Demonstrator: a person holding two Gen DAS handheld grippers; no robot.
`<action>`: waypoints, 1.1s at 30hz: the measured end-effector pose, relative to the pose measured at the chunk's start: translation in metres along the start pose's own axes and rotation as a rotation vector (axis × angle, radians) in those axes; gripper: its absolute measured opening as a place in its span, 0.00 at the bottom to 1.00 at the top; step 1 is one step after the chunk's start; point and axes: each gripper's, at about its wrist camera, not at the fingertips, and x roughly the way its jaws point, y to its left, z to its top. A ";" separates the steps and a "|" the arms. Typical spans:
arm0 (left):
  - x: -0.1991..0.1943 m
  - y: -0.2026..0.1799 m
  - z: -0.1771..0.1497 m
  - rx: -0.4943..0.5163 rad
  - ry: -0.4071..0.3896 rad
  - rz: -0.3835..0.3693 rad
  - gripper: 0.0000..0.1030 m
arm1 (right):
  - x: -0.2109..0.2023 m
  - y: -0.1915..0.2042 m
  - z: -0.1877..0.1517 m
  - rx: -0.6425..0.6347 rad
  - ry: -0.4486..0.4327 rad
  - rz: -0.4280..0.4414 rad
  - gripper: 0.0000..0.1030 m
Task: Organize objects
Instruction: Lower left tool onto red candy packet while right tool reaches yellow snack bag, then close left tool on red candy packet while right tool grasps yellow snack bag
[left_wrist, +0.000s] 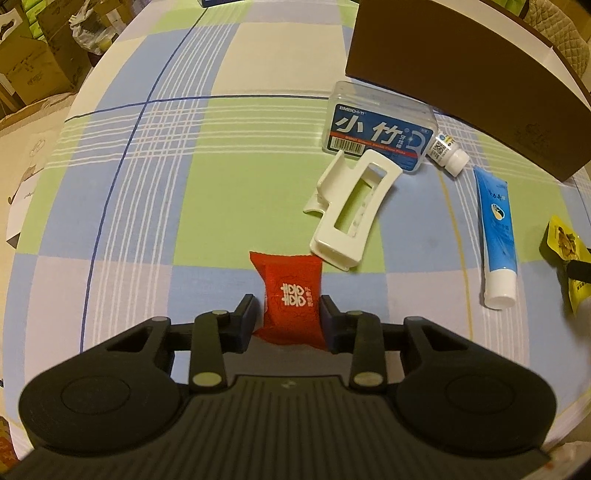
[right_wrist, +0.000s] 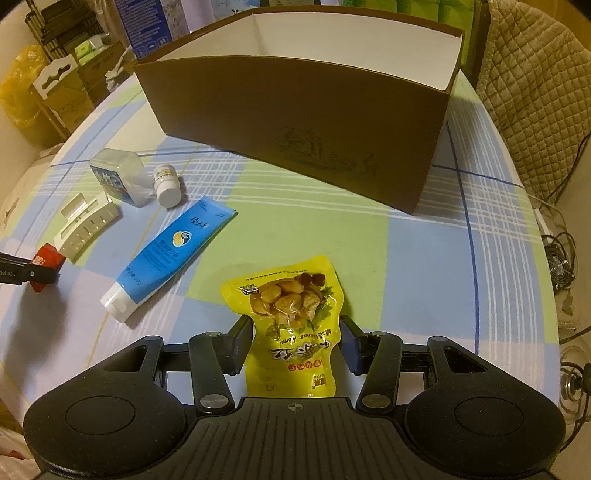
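Note:
My left gripper (left_wrist: 290, 314) is shut on a small red packet (left_wrist: 291, 291) with white characters, low over the checked tablecloth. In the right wrist view the red packet (right_wrist: 46, 258) shows at the far left in that gripper. My right gripper (right_wrist: 295, 339) is shut on a yellow snack pouch (right_wrist: 291, 295), pinching its waist. The pouch's edge (left_wrist: 561, 251) peeks in at the right of the left wrist view. An open brown box (right_wrist: 295, 122) with a white inside stands behind it; its wall (left_wrist: 461, 74) fills the upper right there.
Between the grippers lie a blue tube (right_wrist: 166, 254), a white hair claw (left_wrist: 351, 206), a clear floss-pick case (left_wrist: 380, 129) and a small white bottle (left_wrist: 448, 151). Cardboard cartons (left_wrist: 33, 62) stand off the table's left; a quilted chair cover (right_wrist: 535, 92) and cables sit right.

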 end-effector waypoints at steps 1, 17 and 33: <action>0.000 0.000 0.000 0.001 -0.001 0.000 0.30 | 0.000 0.000 0.000 0.000 -0.001 0.000 0.46; -0.017 0.000 0.009 0.019 -0.051 0.000 0.29 | -0.011 0.007 0.010 -0.004 -0.035 0.016 0.46; -0.021 0.001 0.002 0.087 -0.040 -0.027 0.46 | -0.016 0.007 0.013 0.013 -0.046 0.026 0.46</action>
